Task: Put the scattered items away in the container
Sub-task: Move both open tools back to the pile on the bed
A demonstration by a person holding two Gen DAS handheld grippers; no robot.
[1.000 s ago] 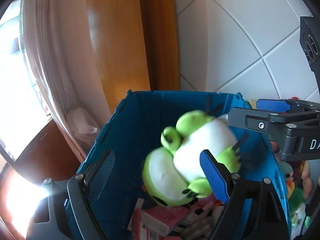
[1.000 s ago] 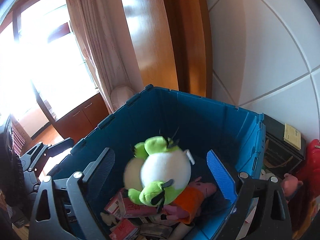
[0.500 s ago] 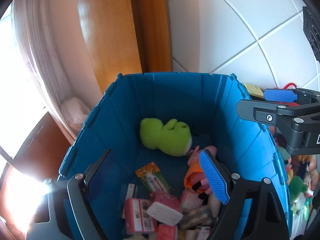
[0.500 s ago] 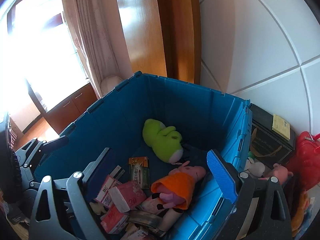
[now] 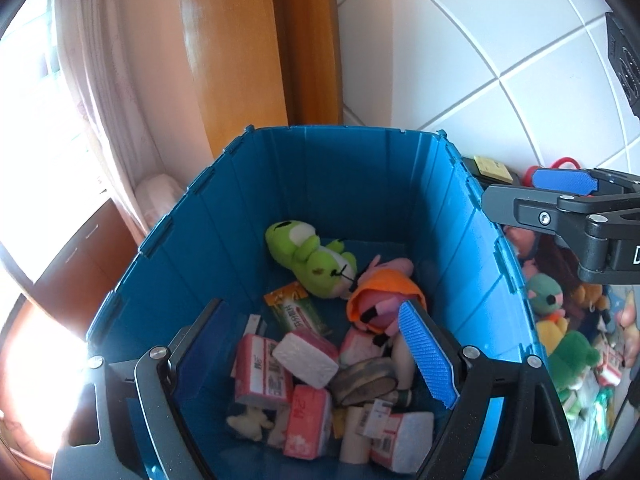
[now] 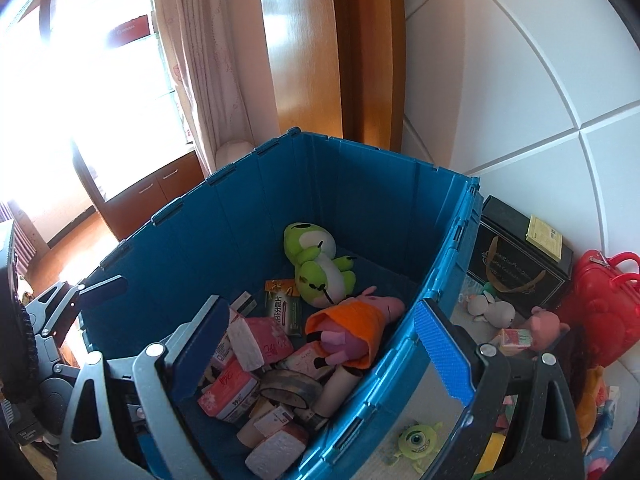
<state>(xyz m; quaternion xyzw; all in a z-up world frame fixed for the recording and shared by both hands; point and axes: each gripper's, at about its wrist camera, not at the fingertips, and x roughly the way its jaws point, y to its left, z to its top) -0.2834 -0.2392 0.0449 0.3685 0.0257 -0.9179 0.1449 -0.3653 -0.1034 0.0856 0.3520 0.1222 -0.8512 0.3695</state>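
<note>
A blue plastic crate (image 5: 360, 176) (image 6: 360, 188) stands against the tiled wall. Inside lie a green frog plush (image 5: 312, 258) (image 6: 320, 268), a pink pig plush in an orange dress (image 5: 384, 296) (image 6: 352, 328), pink tissue packs (image 5: 260, 372) (image 6: 264, 340) and a tape roll (image 6: 288, 388). My left gripper (image 5: 320, 344) is open and empty above the crate's near edge. My right gripper (image 6: 324, 348) is open and empty above the crate's right rim; it also shows in the left wrist view (image 5: 560, 196).
Scattered toys lie on the floor right of the crate: a green one-eyed plush (image 6: 416, 438), a white plush (image 6: 492, 310), a pink plush (image 6: 544, 320), a red bag (image 6: 604, 304), a black box (image 6: 516, 264). More plush toys (image 5: 568, 352) show on the right. A curtain (image 6: 200, 72) hangs behind.
The green frog plush has dropped from between the gripper fingers into the crate and now lies on its bottom. Both grippers have drawn back slightly, open.
</note>
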